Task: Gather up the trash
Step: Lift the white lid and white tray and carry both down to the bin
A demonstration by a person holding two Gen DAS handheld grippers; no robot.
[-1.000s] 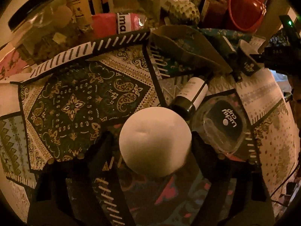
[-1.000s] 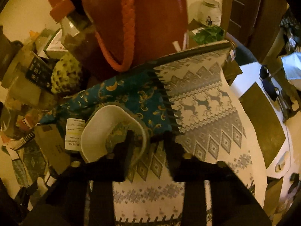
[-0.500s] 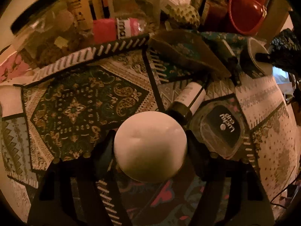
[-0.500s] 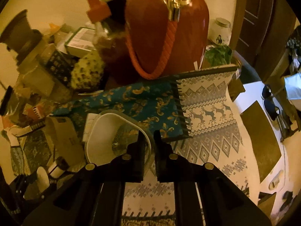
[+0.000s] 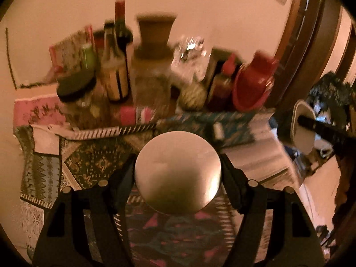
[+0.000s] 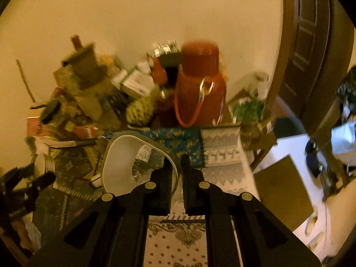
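A round white cup (image 5: 178, 178), seen from its base, sits between the fingers of my left gripper (image 5: 178, 162), which is shut on its sides and holds it above the patterned tablecloth (image 5: 93, 162). My right gripper (image 6: 176, 162) is shut on the rim of a white plastic tub (image 6: 124, 162) with a clear film inside, lifted off the table. The left wrist view shows that tub (image 5: 302, 129) at the far right, hanging from a dark finger. In the right wrist view the left gripper (image 6: 33, 184) is at the lower left with the ridged cup (image 6: 44, 164).
The back of the table is crowded: a wine bottle (image 5: 121, 44), a black-lidded jar (image 5: 76, 89), a red flask (image 6: 200, 84) with a rope loop. A small bottle (image 5: 218, 130) lies on the cloth. A dark wooden door (image 6: 307, 44) stands at the right.
Both grippers have risen from the table with their things, so the wall now fills the top. The right jaws closed onto the tub's rim and lifted it.
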